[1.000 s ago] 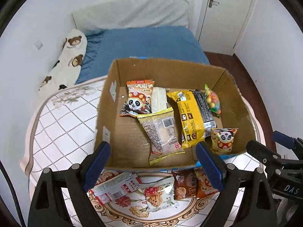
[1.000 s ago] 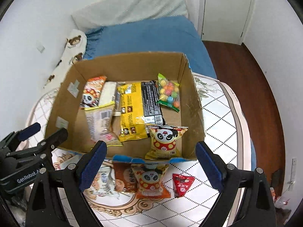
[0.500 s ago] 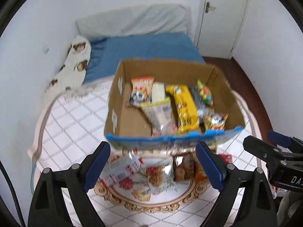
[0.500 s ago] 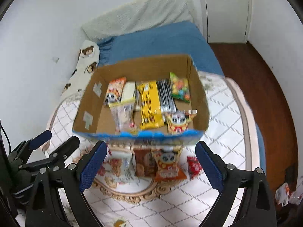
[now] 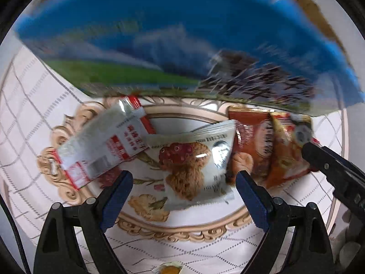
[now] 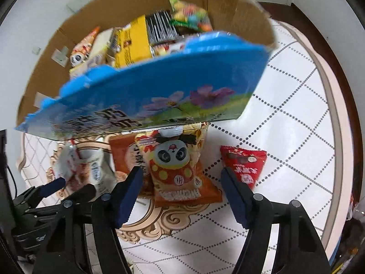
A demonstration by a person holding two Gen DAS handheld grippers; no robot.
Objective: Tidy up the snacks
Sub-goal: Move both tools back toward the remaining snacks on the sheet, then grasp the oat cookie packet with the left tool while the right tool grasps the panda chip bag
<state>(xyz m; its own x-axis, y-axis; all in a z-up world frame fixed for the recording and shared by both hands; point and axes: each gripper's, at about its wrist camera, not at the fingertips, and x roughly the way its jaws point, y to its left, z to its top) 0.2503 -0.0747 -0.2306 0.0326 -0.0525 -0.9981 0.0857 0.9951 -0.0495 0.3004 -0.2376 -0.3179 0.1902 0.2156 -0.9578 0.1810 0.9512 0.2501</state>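
Claws (image 5: 183, 181) above loose snack packets (image 5: 196, 164)

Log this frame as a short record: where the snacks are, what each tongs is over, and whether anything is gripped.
box: cardboard box already holding several packets
table: four packets beside the box, plus a red packet
left tongs: open, straddling the cookie packet
right tongs: jaws just narrowed, still open around the panda packet
gripped: nothing yet

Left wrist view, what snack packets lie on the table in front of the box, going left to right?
White and red packet → cookie packet → brown packet → orange panda packet.
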